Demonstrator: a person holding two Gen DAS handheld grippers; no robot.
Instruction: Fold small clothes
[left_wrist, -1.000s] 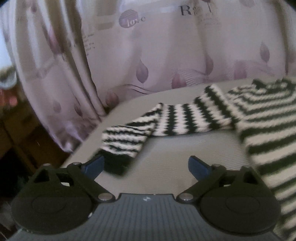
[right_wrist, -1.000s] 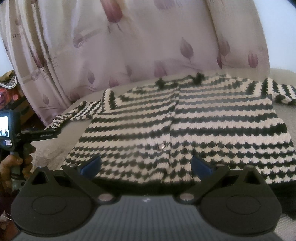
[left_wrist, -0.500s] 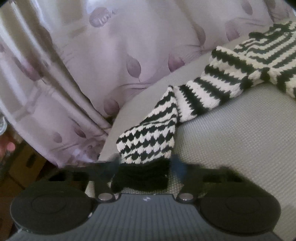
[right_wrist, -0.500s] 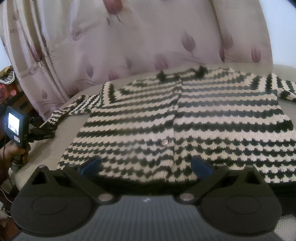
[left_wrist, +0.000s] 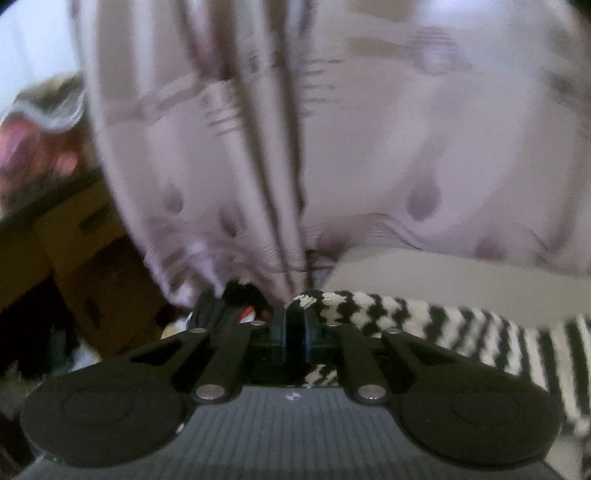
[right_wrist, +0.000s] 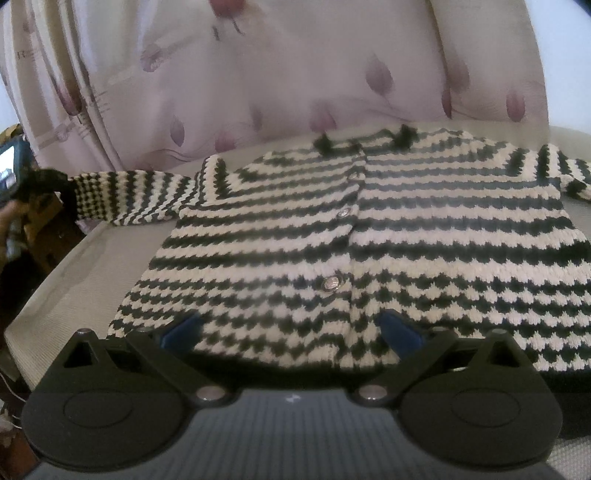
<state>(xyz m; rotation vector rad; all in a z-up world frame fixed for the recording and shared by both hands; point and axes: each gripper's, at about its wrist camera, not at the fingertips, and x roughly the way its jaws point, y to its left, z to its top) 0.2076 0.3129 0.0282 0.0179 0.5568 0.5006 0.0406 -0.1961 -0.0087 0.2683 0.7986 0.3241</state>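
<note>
Left gripper (left_wrist: 294, 326) pinched tight on the sleeve (left_wrist: 424, 321) end, black cuff (left_wrist: 242, 291) poking out at 11 o'clock from the tips. Sleeve runs off toward 3 o'clock, lifted off the grey cushion (left_wrist: 461, 273). Curtain (left_wrist: 332, 147) fills the view at 12 o'clock; brown boxes (left_wrist: 92, 258) at 9 o'clock, blurry.

Right gripper (right_wrist: 291, 332) spread wide, holding nothing, tips low over the cardigan (right_wrist: 369, 240) hem. Cardigan lies flat on the cushion at 12 o'clock from the tips, buttoned, buttons (right_wrist: 330, 283) up the middle. Its sleeve stretches out to 10 o'clock, where the left gripper grips the cuff. Other sleeve at 2 o'clock, mostly cut off.
</note>
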